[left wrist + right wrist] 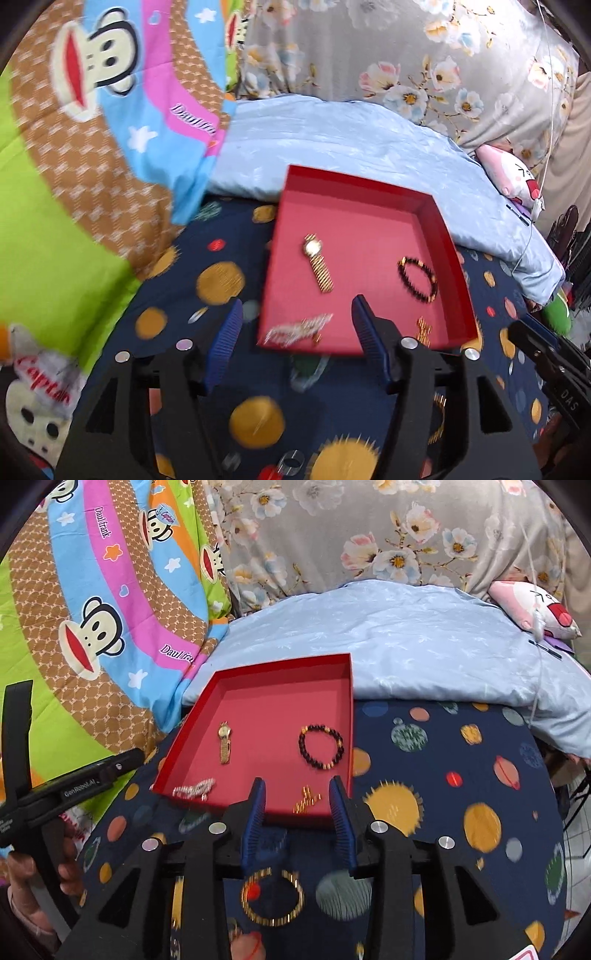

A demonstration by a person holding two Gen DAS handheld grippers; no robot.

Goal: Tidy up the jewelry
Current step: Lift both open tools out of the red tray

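Note:
A red tray lies on a navy planet-print cloth. In it are a gold watch, a dark bead bracelet, a silver sparkly piece and a small gold chain. A gold bangle lies on the cloth in front of the tray, under my right gripper. My left gripper is open and empty at the tray's near edge. My right gripper is open and empty too.
A light blue quilt lies behind the tray, a floral cover behind that, a cartoon monkey blanket to the left. A pink plush and a white cable are at the right. Small rings lie on the cloth.

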